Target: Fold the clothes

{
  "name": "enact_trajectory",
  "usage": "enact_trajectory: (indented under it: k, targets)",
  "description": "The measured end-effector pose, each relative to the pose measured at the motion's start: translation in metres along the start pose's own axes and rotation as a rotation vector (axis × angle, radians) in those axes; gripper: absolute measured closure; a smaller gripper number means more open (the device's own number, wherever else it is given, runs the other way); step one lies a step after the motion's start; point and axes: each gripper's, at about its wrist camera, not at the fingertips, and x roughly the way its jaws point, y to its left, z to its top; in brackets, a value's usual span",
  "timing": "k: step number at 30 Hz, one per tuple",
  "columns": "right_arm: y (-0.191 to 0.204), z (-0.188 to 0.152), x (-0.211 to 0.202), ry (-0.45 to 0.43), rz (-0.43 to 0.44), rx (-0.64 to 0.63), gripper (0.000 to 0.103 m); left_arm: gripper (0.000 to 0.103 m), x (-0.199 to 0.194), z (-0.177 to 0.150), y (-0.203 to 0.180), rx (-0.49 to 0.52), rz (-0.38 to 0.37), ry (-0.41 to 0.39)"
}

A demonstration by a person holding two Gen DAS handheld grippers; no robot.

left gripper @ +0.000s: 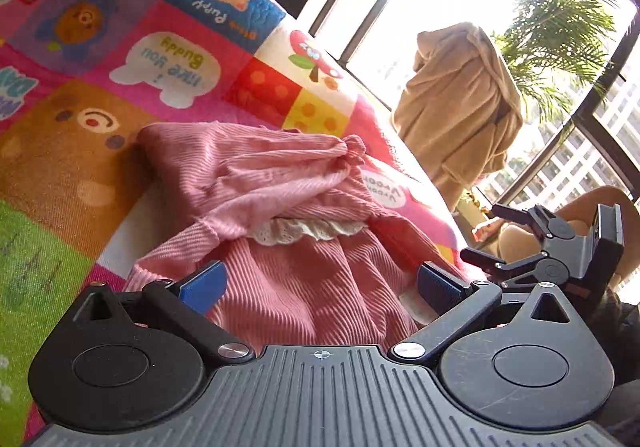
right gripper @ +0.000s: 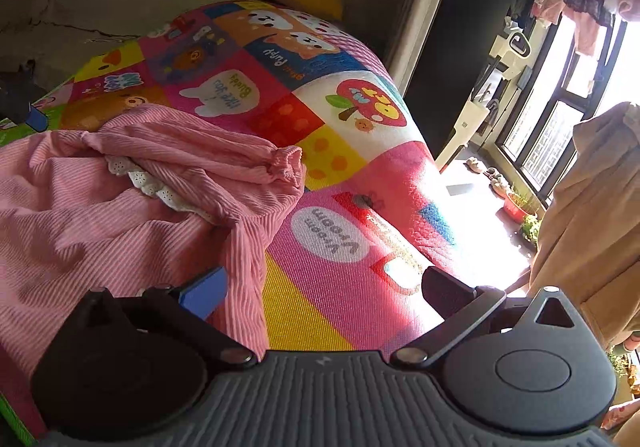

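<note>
Two grippers hang over the pink dress [left gripper: 280,183], which lies rumpled on the cartoon mat [left gripper: 132,47], its sleeves crossed over the chest and a strip of white lace [left gripper: 304,229] showing at the neckline. The left gripper [left gripper: 320,283] stands with its jaws spread wide, poised low over the dress's skirt with nothing between the blue pads [left gripper: 204,283]; whether they touch the cloth I cannot tell. The right gripper [right gripper: 324,287] is likewise spread wide and holds nothing; its left pad sits over the dress's right edge, its right finger over bare mat beside the dress. In the left wrist view the right gripper shows just right of the dress, off the mat's edge. A gathered cuff [right gripper: 286,161] lies at the dress's far right. Well beyond the dress, a tan robe [left gripper: 460,103] hangs by the window [left gripper: 592,151], with a palm [left gripper: 560,31] behind it.
</note>
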Motion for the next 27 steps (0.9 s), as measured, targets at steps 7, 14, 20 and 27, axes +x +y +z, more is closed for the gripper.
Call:
enact_trajectory:
  k: [7, 14, 20, 27]
  targets:
    - [0.014, -0.043, -0.039, 0.025, 0.025, -0.067, 0.0, 0.0, -0.023, -0.042, -0.029, 0.224, 0.349, 0.029]
    - [0.02, -0.067, -0.048, 0.125, 0.178, -0.091, 0.0, 0.0, -0.04, -0.082, -0.054, 0.539, 0.434, 0.162]
    - [0.036, -0.067, -0.037, 0.131, 0.154, -0.104, 0.0, 0.0, -0.036, -0.104, -0.06, 0.646, 0.467, 0.213]
    - [0.003, -0.071, -0.043, 0.128, 0.028, -0.036, 0.0, 0.0, -0.035, -0.109, -0.048, 0.683, 0.599, 0.233]
